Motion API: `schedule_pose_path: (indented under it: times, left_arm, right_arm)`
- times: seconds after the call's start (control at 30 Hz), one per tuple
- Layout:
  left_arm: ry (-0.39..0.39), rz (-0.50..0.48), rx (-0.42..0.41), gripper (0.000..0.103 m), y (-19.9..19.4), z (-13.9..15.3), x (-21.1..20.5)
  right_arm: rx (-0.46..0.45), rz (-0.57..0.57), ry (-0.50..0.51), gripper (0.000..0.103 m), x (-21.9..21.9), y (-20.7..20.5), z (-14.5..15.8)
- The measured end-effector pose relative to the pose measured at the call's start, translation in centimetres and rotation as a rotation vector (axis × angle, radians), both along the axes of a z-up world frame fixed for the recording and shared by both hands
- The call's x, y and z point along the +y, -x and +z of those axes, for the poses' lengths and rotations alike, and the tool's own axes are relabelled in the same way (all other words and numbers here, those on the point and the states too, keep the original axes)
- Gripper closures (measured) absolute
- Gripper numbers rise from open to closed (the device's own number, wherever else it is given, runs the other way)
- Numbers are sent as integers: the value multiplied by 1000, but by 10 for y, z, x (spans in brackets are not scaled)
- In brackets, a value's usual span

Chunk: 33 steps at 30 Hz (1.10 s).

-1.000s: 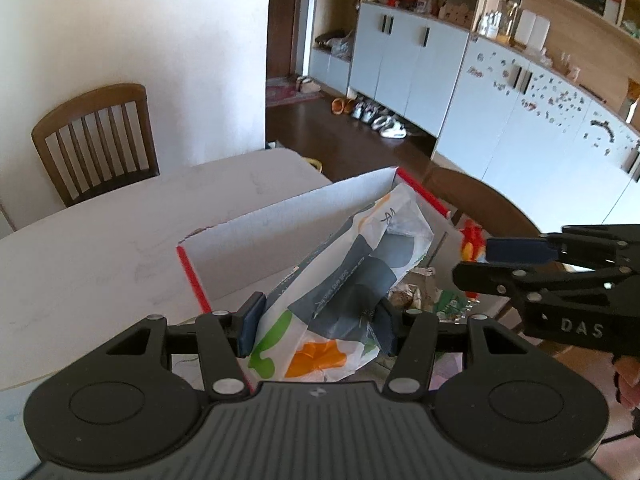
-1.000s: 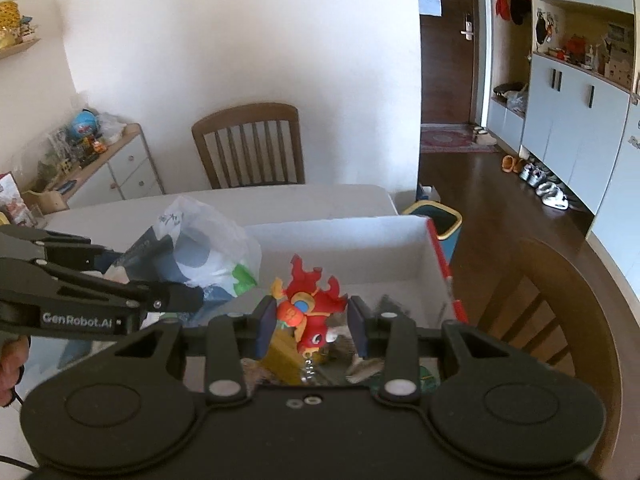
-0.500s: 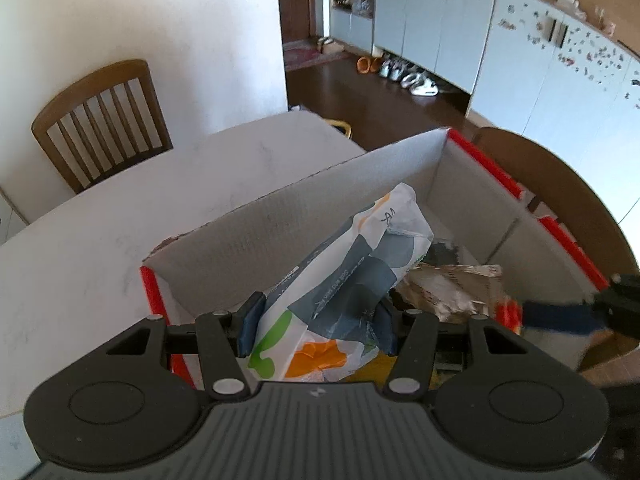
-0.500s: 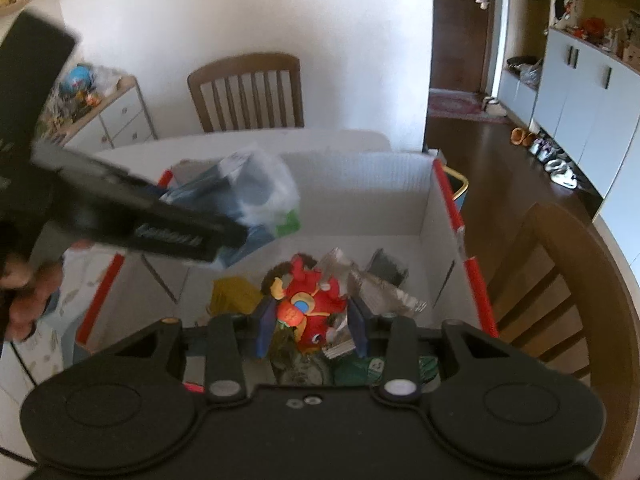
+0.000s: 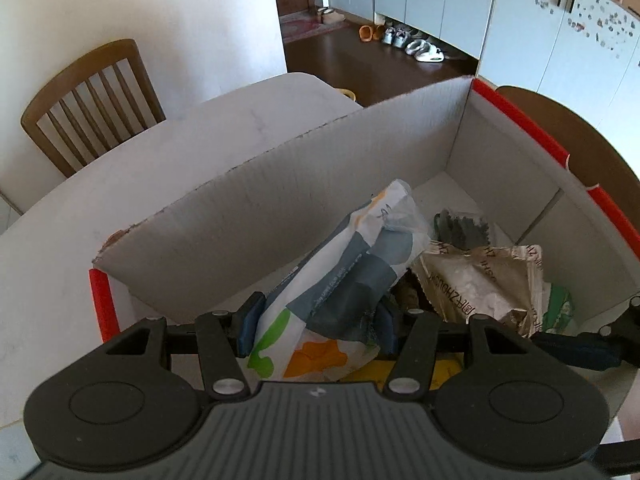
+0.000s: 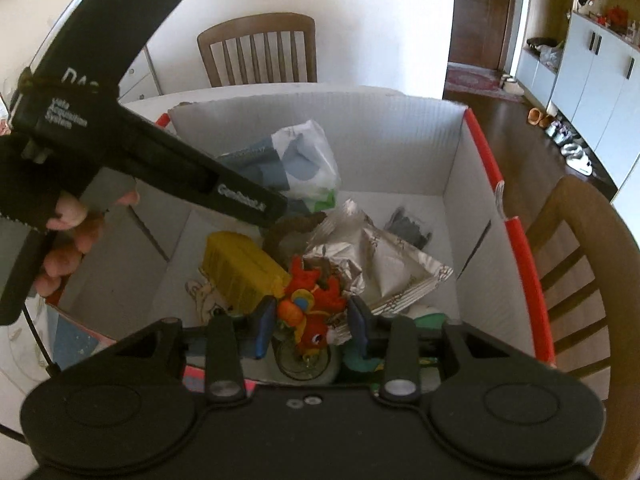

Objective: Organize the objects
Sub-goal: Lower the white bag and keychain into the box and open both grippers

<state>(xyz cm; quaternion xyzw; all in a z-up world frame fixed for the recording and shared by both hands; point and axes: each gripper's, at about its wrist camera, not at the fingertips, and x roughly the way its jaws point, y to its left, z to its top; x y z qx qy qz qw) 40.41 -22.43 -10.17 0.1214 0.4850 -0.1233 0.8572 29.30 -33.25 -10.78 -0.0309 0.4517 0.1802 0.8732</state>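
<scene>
My left gripper point(image 5: 318, 326) is shut on a plastic bag point(image 5: 344, 280) printed grey, green and orange, held inside the white cardboard box point(image 5: 280, 200) with red edges. The bag also shows in the right wrist view point(image 6: 304, 160), with the left gripper body point(image 6: 160, 160) reaching in from the left. My right gripper point(image 6: 310, 326) is shut on a red plush toy point(image 6: 314, 304) low over the box's near side. Its fingertips point(image 5: 576, 350) show at the right edge of the left wrist view.
The box holds a silver foil packet point(image 6: 376, 264), a yellow brush-like block point(image 6: 236, 268), a dark small item point(image 6: 408, 228) and a glass point(image 6: 304, 360). The box stands on a white table point(image 5: 120, 184). Wooden chairs stand behind point(image 6: 260, 52) and to the right point(image 6: 580, 264).
Both grippers have moved forward and down into the box with their loads. The bag and the red toy now sit low among the box's contents.
</scene>
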Motion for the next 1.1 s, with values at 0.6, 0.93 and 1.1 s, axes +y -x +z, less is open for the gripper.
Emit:
schedule_pose_path:
  times: [0.6, 0.93, 1.1]
  left_arm:
    - [71, 17, -11, 36, 15, 14, 9]
    - [149, 21, -61, 30, 47, 37, 29]
    - [177, 14, -88, 23, 59, 47, 37]
  right_arm:
    - [10, -3, -47, 59, -10, 6, 12]
    - [-33, -32, -72, 50, -11, 23, 34]
    - [-57, -67, -72, 44, -10, 32, 43]
